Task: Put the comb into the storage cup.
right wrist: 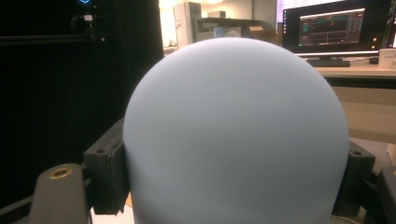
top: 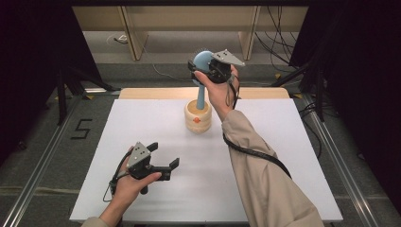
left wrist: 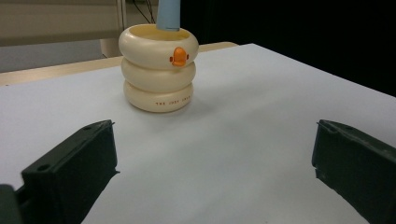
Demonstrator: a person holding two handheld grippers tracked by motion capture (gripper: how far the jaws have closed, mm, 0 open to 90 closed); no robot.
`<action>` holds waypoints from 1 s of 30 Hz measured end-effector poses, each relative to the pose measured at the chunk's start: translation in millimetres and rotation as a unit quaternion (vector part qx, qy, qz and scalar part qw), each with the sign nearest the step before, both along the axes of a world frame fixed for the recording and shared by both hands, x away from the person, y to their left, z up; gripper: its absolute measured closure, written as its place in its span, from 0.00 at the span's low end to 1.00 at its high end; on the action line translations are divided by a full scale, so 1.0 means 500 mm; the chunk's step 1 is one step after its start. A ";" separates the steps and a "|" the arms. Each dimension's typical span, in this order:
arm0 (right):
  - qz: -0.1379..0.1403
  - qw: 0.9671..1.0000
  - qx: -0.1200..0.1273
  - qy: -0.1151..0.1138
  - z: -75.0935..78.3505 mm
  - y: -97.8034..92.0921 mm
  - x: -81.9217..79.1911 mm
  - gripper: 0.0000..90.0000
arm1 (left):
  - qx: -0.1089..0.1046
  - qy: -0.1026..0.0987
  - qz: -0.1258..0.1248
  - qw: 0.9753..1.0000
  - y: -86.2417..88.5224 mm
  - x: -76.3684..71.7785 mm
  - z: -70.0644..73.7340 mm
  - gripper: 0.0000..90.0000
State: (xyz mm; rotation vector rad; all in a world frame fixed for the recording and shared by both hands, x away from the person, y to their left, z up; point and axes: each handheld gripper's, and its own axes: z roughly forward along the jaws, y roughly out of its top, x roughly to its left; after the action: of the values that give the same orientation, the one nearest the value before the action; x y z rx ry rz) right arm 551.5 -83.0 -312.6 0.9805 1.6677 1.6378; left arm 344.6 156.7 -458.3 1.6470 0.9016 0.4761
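Brush (top: 202,61) with a round pale-blue head and a slim blue handle stands upright in the high view, its handle dropping into a cream holder (top: 198,117) near the far middle of the white table (top: 283,156). Short dark bristles fringe the top edge of the head. The right gripper (top: 204,71) clamps the head from the side, its grey three-cornered plate on top, with the person's hand wrapped round it and a beige sleeve (top: 265,179) running back to the bottom edge. The holder looks like three stacked smooth rings with a small orange mark on its front. The left gripper (top: 163,158) hovers low over the near left part of the table, well apart from the holder, jaws spread with nothing between them.

From the left gripper view, the two black, blocky jaws stand wide apart over the matte white surface. Beyond them the holder (left wrist: 159,72) shows glossy, rounded rings, an orange beak-like knob and small lettering on the lowest ring; the blue handle (left wrist: 168,14) rises out of its open top.

Seen in the right gripper view, the brush head (right wrist: 236,135) is a smooth, matte, dome-shaped back, pressed on both sides by the black jaws.
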 end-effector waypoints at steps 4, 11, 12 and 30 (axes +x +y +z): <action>0.002 1.000 0.001 0.000 0.000 0.003 0.001 0.23 | 0.000 0.001 0.001 1.000 0.001 0.000 -0.001 0.00; -0.001 1.000 0.001 0.000 -0.004 0.002 0.003 0.23 | 0.000 0.001 0.000 1.000 0.000 0.000 -0.001 0.00; -0.001 1.000 0.001 0.000 -0.005 0.001 0.004 0.23 | 0.000 0.002 0.000 1.000 0.000 0.000 -0.002 0.00; 0.003 1.000 0.006 -0.002 -0.013 0.005 0.006 0.23 | 0.001 0.001 0.002 1.000 0.000 0.000 -0.002 0.00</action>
State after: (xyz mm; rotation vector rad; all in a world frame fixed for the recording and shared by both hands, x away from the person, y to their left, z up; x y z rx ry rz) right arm 554.6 -80.6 -319.1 0.9785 1.6618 1.6537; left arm 344.4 156.9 -459.1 1.6476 0.9076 0.4781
